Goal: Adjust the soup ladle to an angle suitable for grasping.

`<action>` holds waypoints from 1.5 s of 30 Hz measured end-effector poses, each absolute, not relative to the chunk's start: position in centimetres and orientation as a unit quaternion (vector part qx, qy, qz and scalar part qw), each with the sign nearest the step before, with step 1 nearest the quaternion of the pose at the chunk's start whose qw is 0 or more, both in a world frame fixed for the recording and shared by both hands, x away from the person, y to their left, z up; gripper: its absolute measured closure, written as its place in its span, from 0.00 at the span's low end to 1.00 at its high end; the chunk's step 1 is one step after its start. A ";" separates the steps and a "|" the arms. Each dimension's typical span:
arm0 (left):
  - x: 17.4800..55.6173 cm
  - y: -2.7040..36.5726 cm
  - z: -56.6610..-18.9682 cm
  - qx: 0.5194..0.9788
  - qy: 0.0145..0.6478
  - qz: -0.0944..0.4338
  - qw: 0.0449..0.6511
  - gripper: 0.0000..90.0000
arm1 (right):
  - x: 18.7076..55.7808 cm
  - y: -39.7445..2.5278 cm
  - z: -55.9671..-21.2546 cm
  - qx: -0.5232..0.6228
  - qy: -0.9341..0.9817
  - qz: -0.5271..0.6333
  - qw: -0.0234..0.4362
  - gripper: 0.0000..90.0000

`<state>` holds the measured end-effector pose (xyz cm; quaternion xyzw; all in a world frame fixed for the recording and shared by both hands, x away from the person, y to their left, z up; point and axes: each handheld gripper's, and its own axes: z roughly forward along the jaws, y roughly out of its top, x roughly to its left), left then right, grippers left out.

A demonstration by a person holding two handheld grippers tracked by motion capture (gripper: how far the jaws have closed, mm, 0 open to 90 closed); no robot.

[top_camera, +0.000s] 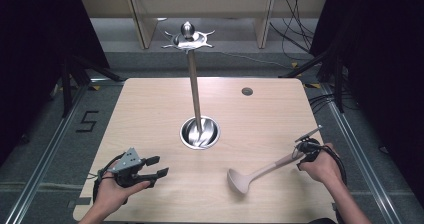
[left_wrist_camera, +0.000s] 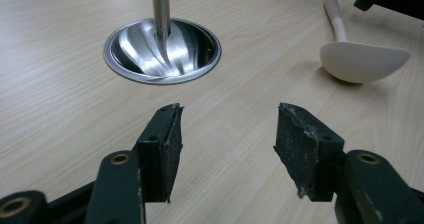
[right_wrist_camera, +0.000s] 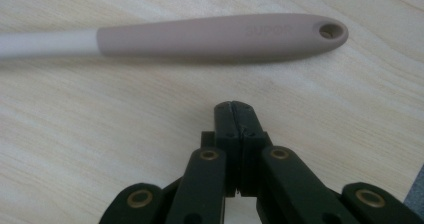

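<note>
A beige ladle (top_camera: 250,175) lies on the wooden table (top_camera: 150,114), bowl toward the front, handle running to the right. Its taupe handle (right_wrist_camera: 220,36) with a hanging hole crosses the right gripper view just beyond my right gripper (right_wrist_camera: 233,106), which is shut with nothing in it and sits beside the handle end (top_camera: 300,154). My left gripper (top_camera: 156,166) rests at the table's front left, open and empty (left_wrist_camera: 227,129). A steel stand (top_camera: 199,132) with a round dished base, tall pole and hook-rimmed top (top_camera: 188,38) rises at the table's centre (left_wrist_camera: 162,49). The ladle bowl (left_wrist_camera: 362,59) lies right of it.
A small grey grommet (top_camera: 247,91) sits in the table near its back right. Black curtains and cables flank the table, and wooden shelving legs stand behind it.
</note>
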<state>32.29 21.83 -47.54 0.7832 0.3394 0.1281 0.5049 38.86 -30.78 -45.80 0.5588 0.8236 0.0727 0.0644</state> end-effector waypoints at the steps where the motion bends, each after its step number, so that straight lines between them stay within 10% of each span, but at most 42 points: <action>1: 32.3 21.9 -47.5 0.785 0.336 0.133 0.504 0.48 | 38.9 -30.7 -45.9 0.557 0.825 0.077 0.060 1.00; 45: 32.5 21.9 -47.7 0.787 0.341 0.126 0.499 0.48 | 46.4 -26.9 -47.0 0.573 0.808 0.090 0.103 0.97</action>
